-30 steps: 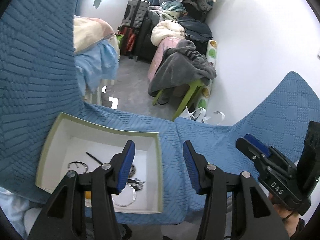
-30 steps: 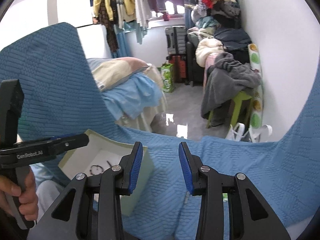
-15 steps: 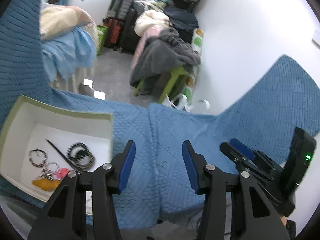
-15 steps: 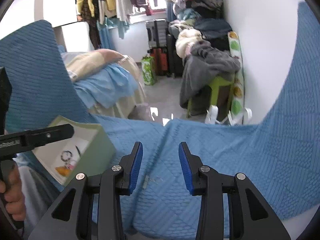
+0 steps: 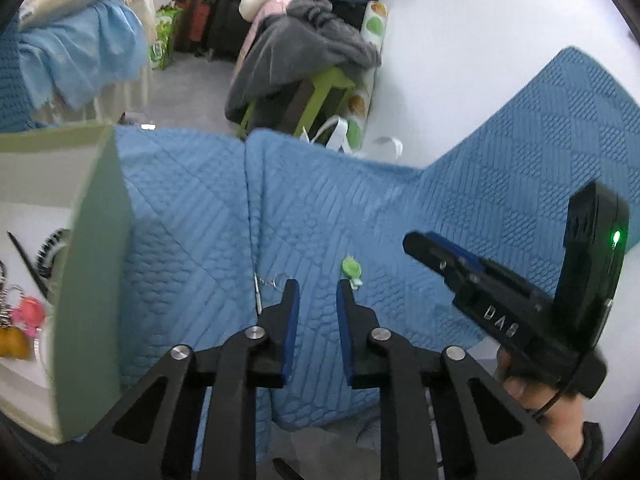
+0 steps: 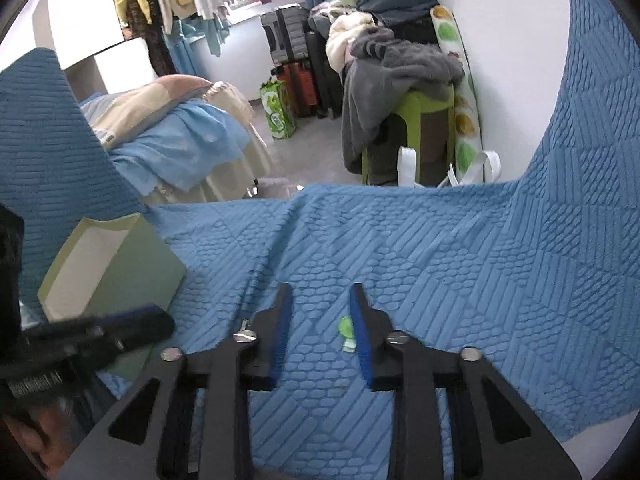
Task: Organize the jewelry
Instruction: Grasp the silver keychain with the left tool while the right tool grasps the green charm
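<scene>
Left wrist view: the left gripper (image 5: pixel 318 286) sits lower and nearer the blue quilt (image 5: pixel 192 216) than a second ago; its jaws have just been closing and stand narrowly apart with nothing between them. A green charm (image 5: pixel 351 269) lies by its right fingertip, a thin silver chain piece (image 5: pixel 267 283) by its left. The pale green box (image 5: pixel 94 264) has slid to the left edge, jewelry inside. The right gripper (image 5: pixel 424 242) enters from the right.

Right wrist view: the right gripper (image 6: pixel 320 292) has also narrowed, jaws apart and empty, the charm (image 6: pixel 345 326) just inside its right finger. Behind are a bed (image 6: pixel 172 132), a green stool (image 6: pixel 416 120) heaped with clothes, suitcases (image 6: pixel 292 40), a white wall
</scene>
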